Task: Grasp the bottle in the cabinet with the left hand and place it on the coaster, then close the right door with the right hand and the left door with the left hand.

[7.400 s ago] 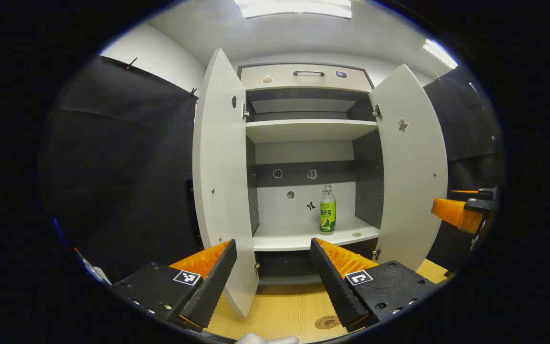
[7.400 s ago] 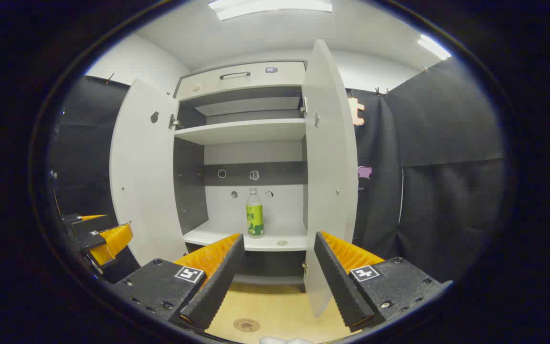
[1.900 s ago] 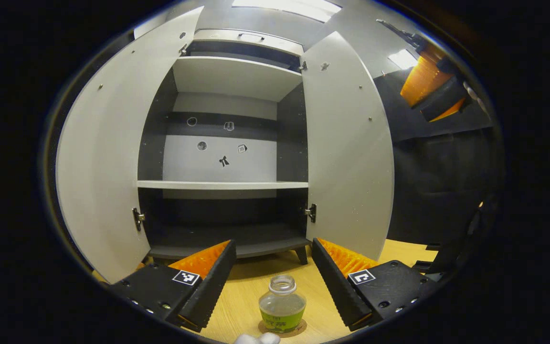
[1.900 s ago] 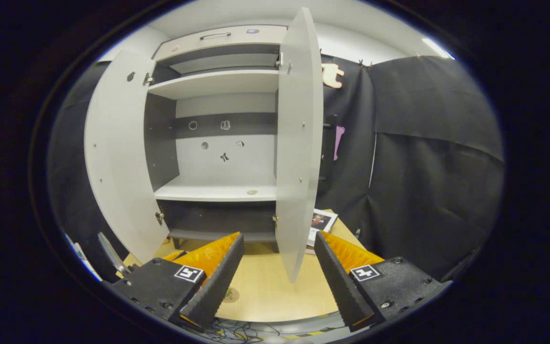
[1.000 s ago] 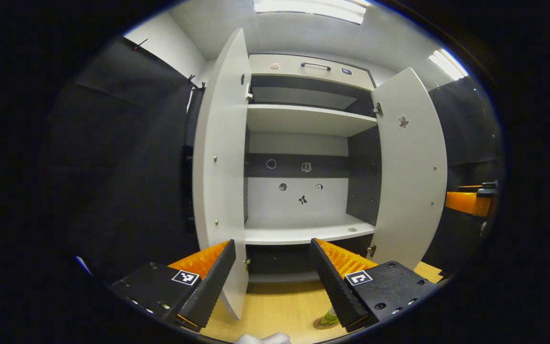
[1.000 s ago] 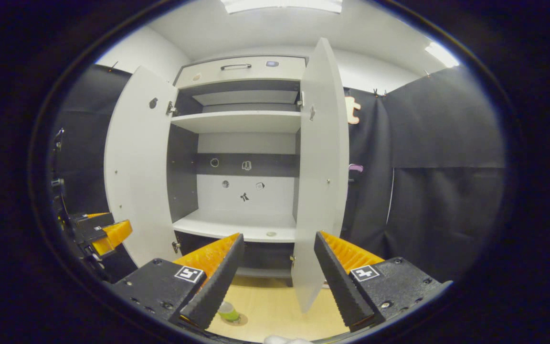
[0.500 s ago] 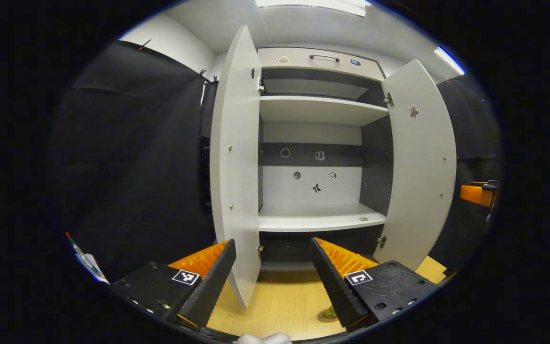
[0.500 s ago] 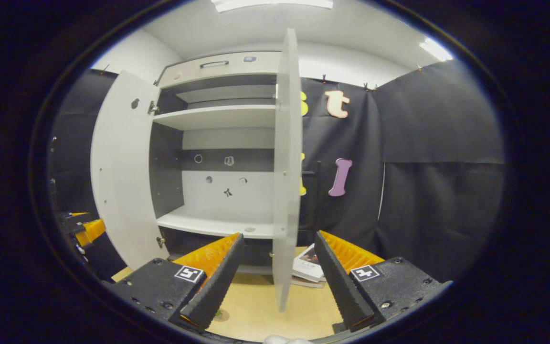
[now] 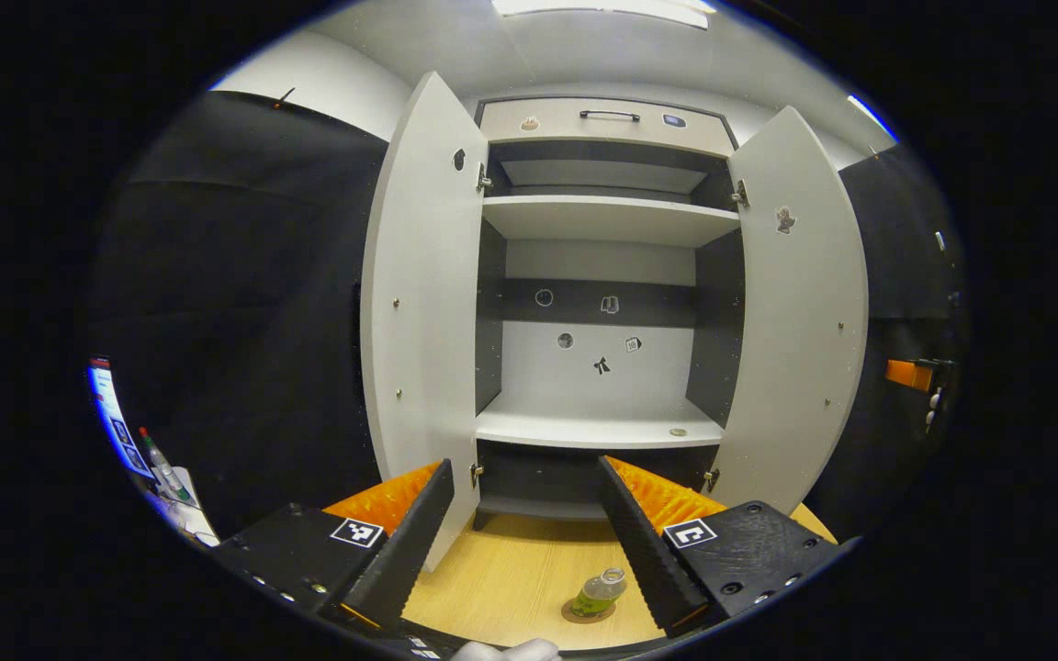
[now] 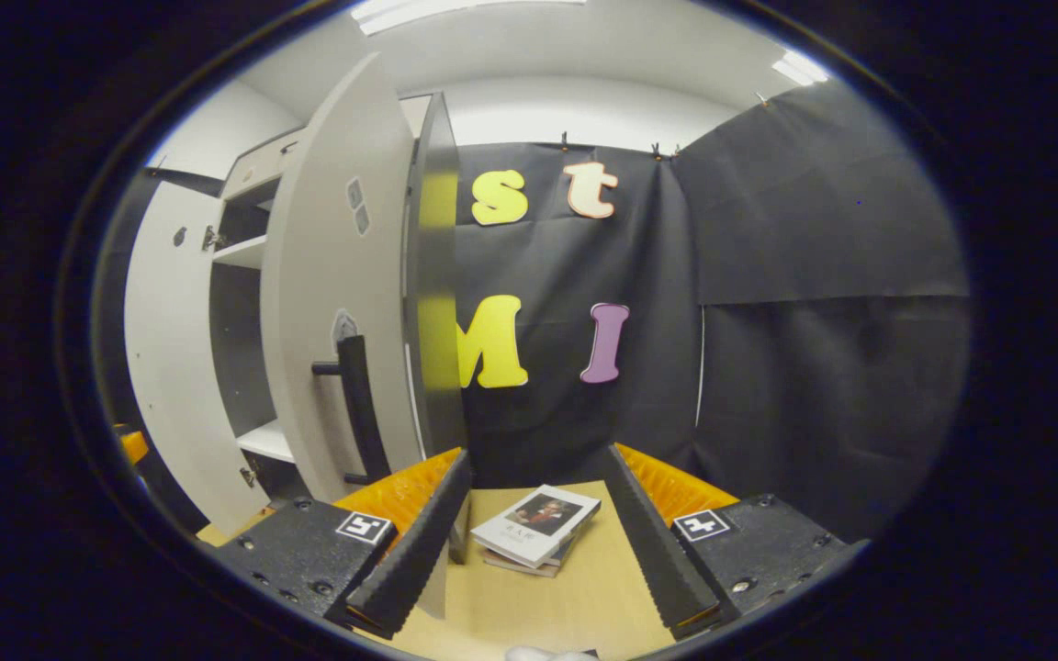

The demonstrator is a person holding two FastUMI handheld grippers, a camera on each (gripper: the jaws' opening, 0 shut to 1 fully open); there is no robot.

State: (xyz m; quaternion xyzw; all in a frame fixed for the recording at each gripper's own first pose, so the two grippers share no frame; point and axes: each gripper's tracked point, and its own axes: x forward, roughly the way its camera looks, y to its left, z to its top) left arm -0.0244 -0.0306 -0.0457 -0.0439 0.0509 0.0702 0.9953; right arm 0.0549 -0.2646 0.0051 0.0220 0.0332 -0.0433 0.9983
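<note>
Bottle point(image 9: 600, 590) stood on coaster point(image 9: 586, 612), below left gripper point(image 9: 523, 532), near its right jaw; placement judged done. Both doors open: right door point(image 10: 332, 303) ahead-left of right gripper point(image 10: 535, 532), left door point(image 9: 419, 303) untouched. Both grippers agape, empty. Door closings outstanding.

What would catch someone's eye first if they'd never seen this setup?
Probably the tall white cabinet at the center of the left gripper view, both doors swung wide and its shelves bare. Next, the small bottle standing on a round coaster on the wooden tabletop below, between the open left gripper fingers. In the right gripper view, a stack of books lies between the open right gripper fingers.
</note>
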